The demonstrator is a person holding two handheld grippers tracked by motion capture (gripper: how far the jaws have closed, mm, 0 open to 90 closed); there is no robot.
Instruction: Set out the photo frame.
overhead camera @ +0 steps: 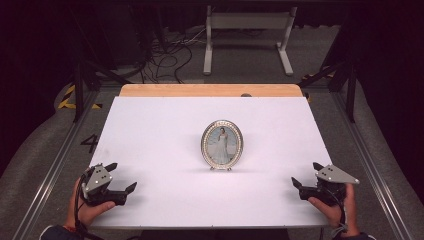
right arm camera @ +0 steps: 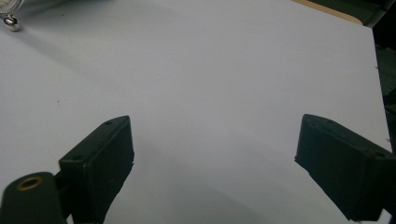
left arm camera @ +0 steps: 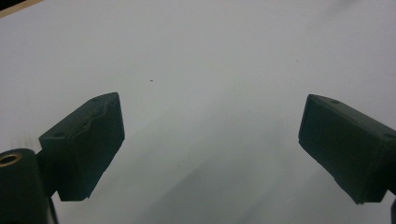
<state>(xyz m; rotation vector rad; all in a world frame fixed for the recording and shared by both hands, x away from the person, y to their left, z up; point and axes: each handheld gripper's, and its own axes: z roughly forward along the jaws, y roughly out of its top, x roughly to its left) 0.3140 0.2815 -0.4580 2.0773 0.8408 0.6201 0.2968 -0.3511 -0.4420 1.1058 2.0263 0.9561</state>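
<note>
An oval silver picture frame (overhead camera: 222, 145) holding a photo of a figure in a white dress stands upright at the middle of the white table (overhead camera: 160, 130). My left gripper (overhead camera: 121, 177) rests near the table's front left corner, open, with nothing between its jaws (left arm camera: 211, 140). Near the front right corner my right gripper (overhead camera: 306, 174) is open too, and its jaws span bare white surface (right arm camera: 214, 163). One small foot of the picture frame (right arm camera: 12, 22) peeks in at the top left corner of the right gripper view. Both grippers are well apart from the frame.
A wooden strip (overhead camera: 210, 90) runs along the table's far edge. Beyond it are floor cables (overhead camera: 165, 55) and a white metal stand (overhead camera: 247, 35). Metal rails (overhead camera: 370, 165) flank the table on both sides.
</note>
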